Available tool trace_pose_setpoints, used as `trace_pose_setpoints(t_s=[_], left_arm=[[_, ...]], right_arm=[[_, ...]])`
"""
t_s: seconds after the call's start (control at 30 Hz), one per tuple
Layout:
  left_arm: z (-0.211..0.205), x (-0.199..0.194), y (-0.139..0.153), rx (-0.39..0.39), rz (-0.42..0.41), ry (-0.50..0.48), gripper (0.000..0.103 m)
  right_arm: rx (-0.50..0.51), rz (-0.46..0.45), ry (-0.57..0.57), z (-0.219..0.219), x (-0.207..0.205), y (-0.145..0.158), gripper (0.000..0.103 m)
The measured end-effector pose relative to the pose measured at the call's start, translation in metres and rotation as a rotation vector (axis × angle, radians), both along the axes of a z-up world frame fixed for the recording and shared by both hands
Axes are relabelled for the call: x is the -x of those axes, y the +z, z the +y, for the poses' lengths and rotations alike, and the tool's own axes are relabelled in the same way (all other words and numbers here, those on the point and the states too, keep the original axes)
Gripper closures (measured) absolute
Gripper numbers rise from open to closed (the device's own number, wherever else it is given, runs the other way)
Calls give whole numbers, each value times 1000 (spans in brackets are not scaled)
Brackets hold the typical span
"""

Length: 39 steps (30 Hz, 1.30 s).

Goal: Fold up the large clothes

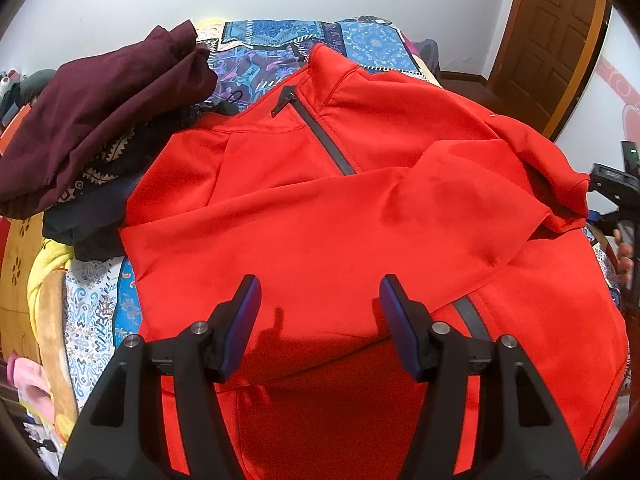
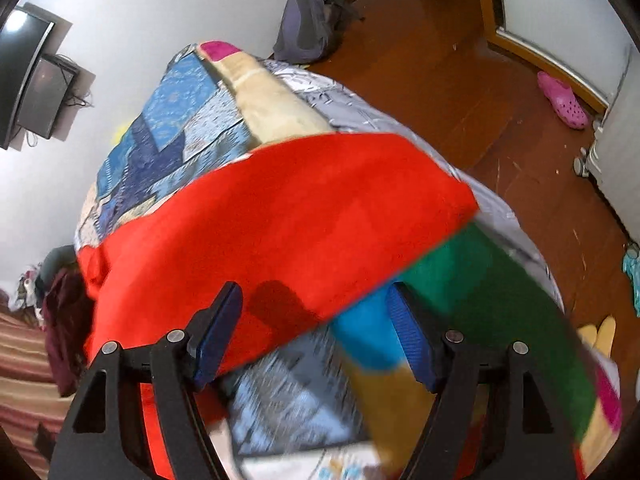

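Below both open hand-held grippers [image 1: 320, 312], the red jacket [image 1: 340, 208] on the bed

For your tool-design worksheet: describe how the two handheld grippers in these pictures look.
The left gripper and right gripper match: black angular plastic arms with triangular cut-outs, round silver pivot pins, and flat fingers faced with dark blue ribbed pads. No cables or markings show.

My bed, covered in a blue patchwork-print quilt [image 1: 276, 36], carries the red zip-front fleece jacket [image 1: 360, 216] spread across it, with a heap of dark maroon cloth [image 1: 96, 120] at its far left.
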State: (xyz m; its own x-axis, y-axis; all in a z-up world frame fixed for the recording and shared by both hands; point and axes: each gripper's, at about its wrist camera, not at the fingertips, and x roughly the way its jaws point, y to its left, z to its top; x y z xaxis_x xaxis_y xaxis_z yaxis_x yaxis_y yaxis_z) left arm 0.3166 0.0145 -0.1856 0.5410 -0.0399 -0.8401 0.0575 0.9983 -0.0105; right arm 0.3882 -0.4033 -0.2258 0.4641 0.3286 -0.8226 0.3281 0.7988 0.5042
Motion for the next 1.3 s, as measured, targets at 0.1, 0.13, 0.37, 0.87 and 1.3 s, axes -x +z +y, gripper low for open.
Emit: trace_pose_setpoints(t_s=[0.1,0.13,0.37,0.87,1.3], left_arm=[[0,0,0,-1,0,0,42],[0,0,0,0,0,1,42],[2,3,5,4,-16,7,42],[9,22,38,33,-116,2,42],[61,63,56,83,-197,83,41]], right_arm=[[19,7,-21,-5,-7,-4,50],[29,3,-24,-6,-8,-3,57],[104,-111,-17,-4,-7,28,98],[120,-592,436,149,53,213,98],[148,-307,883,328,80,120,98]])
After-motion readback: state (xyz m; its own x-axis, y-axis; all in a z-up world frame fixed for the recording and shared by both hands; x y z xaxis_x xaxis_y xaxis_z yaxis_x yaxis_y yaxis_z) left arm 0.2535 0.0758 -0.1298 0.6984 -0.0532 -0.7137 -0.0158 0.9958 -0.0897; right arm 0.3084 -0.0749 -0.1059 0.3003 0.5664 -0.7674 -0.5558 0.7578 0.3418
